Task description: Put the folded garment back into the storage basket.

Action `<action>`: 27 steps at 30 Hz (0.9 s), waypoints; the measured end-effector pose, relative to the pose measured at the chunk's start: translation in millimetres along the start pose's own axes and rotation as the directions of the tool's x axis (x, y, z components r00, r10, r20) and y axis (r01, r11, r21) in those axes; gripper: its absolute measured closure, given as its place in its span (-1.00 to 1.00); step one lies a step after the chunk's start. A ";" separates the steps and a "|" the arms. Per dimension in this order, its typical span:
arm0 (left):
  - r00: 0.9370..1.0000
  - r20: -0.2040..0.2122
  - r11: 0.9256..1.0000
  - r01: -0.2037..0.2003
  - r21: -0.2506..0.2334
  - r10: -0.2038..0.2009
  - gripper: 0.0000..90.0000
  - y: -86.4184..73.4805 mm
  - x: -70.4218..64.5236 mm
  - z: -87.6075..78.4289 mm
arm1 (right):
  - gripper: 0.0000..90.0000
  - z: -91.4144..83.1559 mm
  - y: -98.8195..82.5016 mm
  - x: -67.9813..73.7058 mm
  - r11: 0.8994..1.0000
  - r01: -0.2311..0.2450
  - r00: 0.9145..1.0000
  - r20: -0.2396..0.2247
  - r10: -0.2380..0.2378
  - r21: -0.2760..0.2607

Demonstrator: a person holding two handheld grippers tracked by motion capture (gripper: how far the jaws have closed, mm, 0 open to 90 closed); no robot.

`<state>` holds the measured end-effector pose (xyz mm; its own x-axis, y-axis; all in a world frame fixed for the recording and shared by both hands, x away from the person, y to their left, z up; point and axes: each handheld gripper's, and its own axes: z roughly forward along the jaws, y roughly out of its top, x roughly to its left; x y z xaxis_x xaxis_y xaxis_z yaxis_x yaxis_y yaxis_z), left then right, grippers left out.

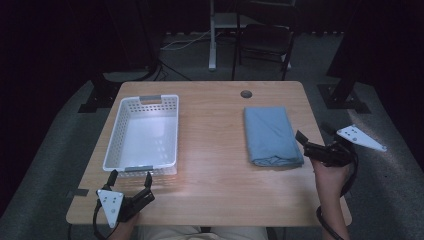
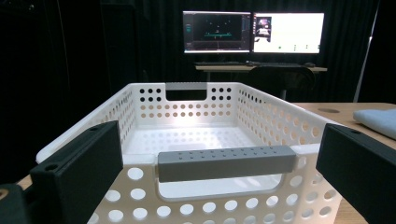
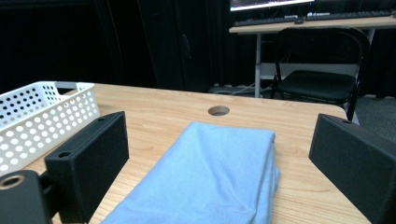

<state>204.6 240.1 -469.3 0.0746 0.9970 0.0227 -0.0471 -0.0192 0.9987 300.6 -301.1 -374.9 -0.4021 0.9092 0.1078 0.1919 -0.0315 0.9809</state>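
A white perforated basket [image 1: 116, 134] with grey handles stands empty on the left half of the wooden table [image 1: 212, 155]. My left gripper [image 1: 131, 176] is open just in front of its near end; in the left gripper view the near grey handle [image 2: 226, 163] lies between the spread jaws, untouched. A folded light-blue cloth [image 1: 271, 135] lies flat on the right half. My right gripper [image 1: 312, 132] is open at the cloth's near right corner. In the right gripper view the cloth [image 3: 219, 177] stretches away between the jaws, neither jaw touching it.
A round cable hole [image 1: 246, 93] sits near the table's far edge. Beyond the table stand a black chair [image 1: 265, 37] and a white desk leg [image 1: 212, 35]; two lit monitors [image 2: 252, 32] are farther back. Bare tabletop separates basket and cloth.
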 end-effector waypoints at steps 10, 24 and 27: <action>1.000 0.000 1.000 -0.002 0.004 0.002 -0.96 0.1 0.0 0.3 | -0.90 19.6 -6.9 -16.3 0.997 -0.042 0.999 0.004 0.041 0.072; 1.000 0.000 1.000 -0.001 0.003 0.001 -0.96 0.1 -0.1 0.3 | -0.90 48.2 -15.4 -30.2 0.981 -0.063 0.998 0.020 0.060 0.182; 1.000 0.000 1.000 -0.001 0.003 0.001 -0.96 0.1 -0.1 0.3 | -0.90 53.5 -18.1 -33.0 0.977 -0.072 0.997 0.024 0.069 0.203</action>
<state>204.8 240.1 -469.2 0.0745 0.9970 0.0233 -0.0442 -0.0200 0.9988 358.2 -308.3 -404.9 -0.3662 0.9147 0.1710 0.3979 -0.0122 0.9174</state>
